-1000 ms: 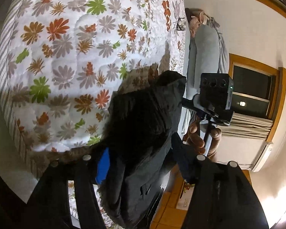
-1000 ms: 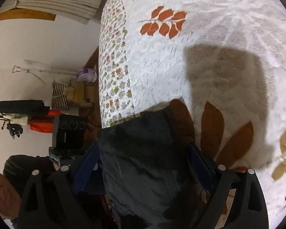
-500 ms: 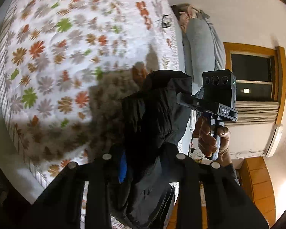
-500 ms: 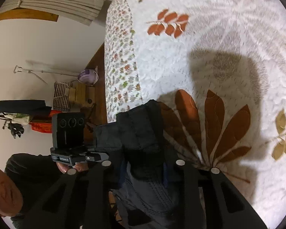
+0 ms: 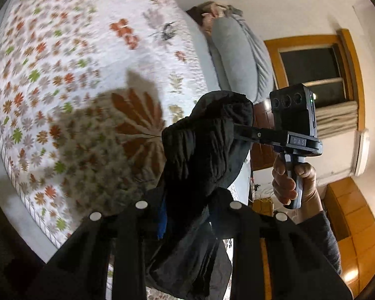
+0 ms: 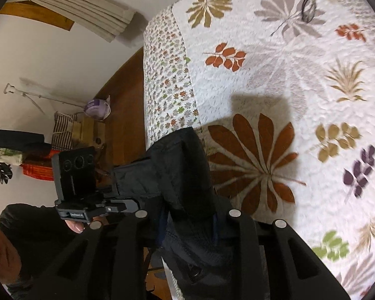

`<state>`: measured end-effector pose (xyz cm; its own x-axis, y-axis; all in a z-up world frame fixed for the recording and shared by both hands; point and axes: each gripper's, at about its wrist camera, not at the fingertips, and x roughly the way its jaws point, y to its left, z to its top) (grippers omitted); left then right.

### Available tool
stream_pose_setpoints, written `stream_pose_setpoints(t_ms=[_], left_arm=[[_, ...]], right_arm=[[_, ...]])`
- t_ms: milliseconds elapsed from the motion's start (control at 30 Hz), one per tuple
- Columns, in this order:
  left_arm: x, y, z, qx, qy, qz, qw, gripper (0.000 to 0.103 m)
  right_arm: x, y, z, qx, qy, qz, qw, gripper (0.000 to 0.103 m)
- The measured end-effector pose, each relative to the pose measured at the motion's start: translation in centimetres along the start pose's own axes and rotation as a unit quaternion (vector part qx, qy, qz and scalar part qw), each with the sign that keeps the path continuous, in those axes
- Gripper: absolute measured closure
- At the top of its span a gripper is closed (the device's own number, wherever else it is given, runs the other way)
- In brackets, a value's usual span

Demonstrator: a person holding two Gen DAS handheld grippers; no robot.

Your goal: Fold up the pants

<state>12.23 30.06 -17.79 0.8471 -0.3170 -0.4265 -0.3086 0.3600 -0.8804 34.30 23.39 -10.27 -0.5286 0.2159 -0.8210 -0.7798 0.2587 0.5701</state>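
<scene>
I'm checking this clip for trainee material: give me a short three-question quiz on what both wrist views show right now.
1. True or false: the black pants lie flat on the floral bedspread.
2. Which grippers clamp fabric? A) left only B) right only C) both
3. Fill in: the eyeglasses rest on the ____.

Key: 1. False; they hang bunched above it, between the left gripper and right gripper. 2. C. 3. Bedspread.
</scene>
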Motion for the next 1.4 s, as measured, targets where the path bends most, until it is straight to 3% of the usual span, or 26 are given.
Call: stream_pose_setpoints(t_ms=[500,767,1400], left_arm=[[-0.8,-7.2,-2.5,0.077,0.008,-0.022,0.9967,0.078],[-1.0,-12.1,-5.3,0.139,0.016,-0.03,0.9897,0.078],[0.0,-19.2,-10.9,0.224,0.036,-0.034,0.9733,0.078]], right_arm=[[-7.0,4.5,-6.1,0.009,-0.046,-0.055,0.997,0.076],[-11.3,5.6,-11.0,0.022,-0.085,-0.073,0.993,0.076],[-17.2,6.3,-20.9,0.049,-0.148,-0.1,0.983,0.076]])
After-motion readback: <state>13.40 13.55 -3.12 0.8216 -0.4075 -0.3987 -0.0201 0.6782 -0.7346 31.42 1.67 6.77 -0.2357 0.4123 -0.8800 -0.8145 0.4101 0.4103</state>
